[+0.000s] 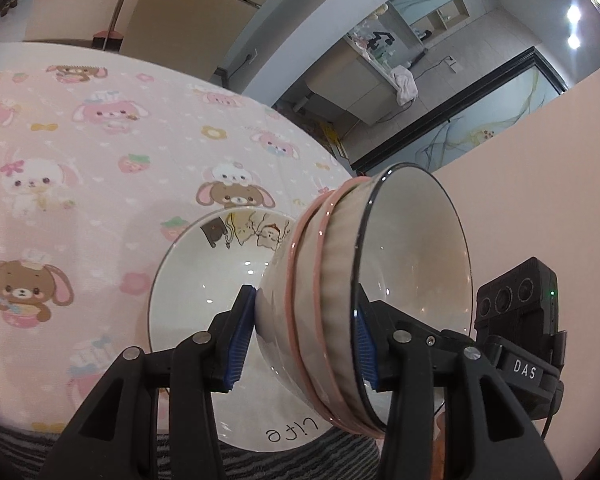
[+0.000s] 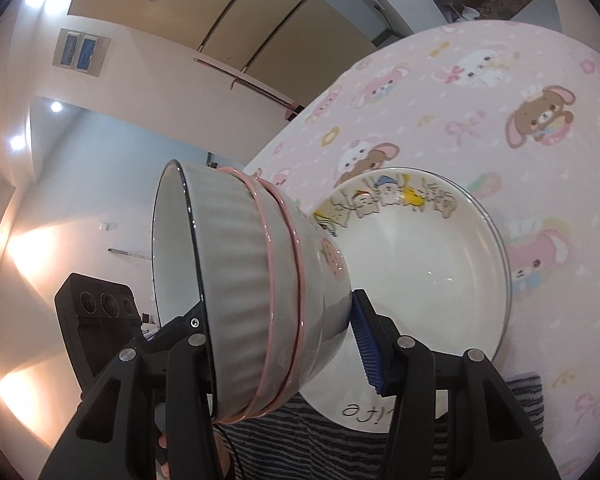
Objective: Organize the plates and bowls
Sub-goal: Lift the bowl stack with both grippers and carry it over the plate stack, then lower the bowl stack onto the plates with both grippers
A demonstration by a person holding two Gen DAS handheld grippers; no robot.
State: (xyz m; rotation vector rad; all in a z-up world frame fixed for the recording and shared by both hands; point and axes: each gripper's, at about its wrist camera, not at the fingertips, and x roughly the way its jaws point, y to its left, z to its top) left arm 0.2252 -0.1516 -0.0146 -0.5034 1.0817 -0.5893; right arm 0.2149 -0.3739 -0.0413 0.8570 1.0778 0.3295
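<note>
Bowls [image 1: 340,300] sit nested in a stack of three, tipped on their side and held off the table, and both of our grippers have them at once. In the left wrist view the stack fills the lower middle of the frame, its open mouth facing right; in the right wrist view the same stack [image 2: 252,292] sits lower left with its mouth facing left. We judge the stack's axis to run roughly level, crosswise to both sets of fingers.

Our left gripper [image 1: 304,344] is closed onto the stack: one blue pad presses the bottom of the outermost bowl, the other reaches inside the dark-rimmed innermost one, so the jaws stand fairly wide with all three walls between them. Our right gripper [image 2: 284,340] clamps the same way from the opposite side, one pad on the base at lower center of its frame, the other finger hidden behind the rim.

Just behind and below the stack lies a plate [image 1: 204,280] with cartoon figures along its far edge and "Life" lettered on its near edge, resting on the pink bunny-print tablecloth [image 1: 80,160]. The right wrist view shows that plate [image 2: 440,280] at center right, close beyond the bowls' base. Neither arm is nearer, since both already hold the load.

For the coming move, we think the mouth must swing upward so the base faces the plate before we lower it.
</note>
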